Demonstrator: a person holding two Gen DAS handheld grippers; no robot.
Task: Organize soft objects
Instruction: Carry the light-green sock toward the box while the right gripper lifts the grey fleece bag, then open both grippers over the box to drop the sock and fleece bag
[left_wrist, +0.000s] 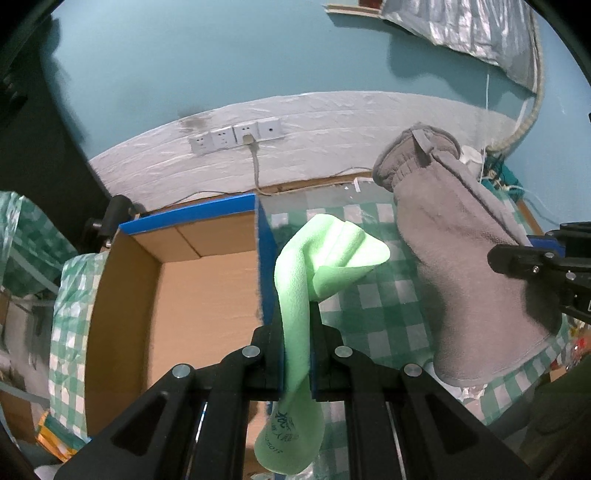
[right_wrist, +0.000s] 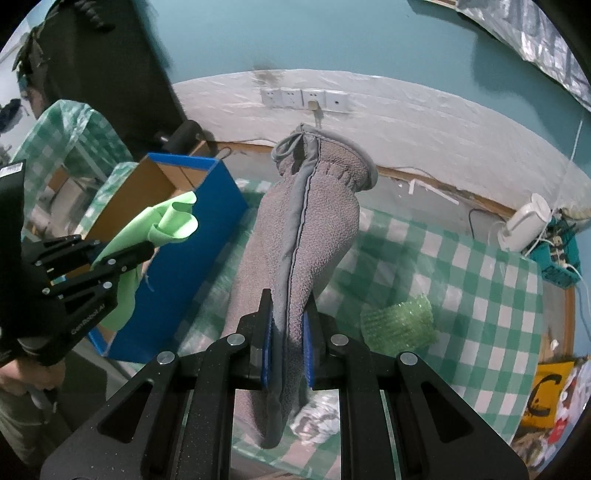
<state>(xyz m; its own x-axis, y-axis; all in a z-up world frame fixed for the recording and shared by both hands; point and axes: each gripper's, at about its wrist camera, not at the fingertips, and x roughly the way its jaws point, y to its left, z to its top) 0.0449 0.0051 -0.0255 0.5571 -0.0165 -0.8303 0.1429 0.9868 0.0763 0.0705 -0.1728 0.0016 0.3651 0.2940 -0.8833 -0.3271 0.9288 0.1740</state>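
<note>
print on the green sock's (left_wrist: 295, 295) toe too blurred to read; grey fleece mitten (right_wrist: 295, 236) hides the table (right_wrist: 480, 266) behind it. open cardboard box (left_wrist: 192, 280) with blue rim far left, green ribbed item (right_wrist: 397, 325) near right. left claw (left_wrist: 297, 354) pinched shut on the sock beside the box; right claw (right_wrist: 288, 354) clamped on the mitten, above the table.

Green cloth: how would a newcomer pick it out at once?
Find the blue-edged cardboard box on the checked tablecloth. Beside its right wall, the left tongs pinch the green cloth. It is thin and bright, unlike the thick grey fleece glove.
</note>
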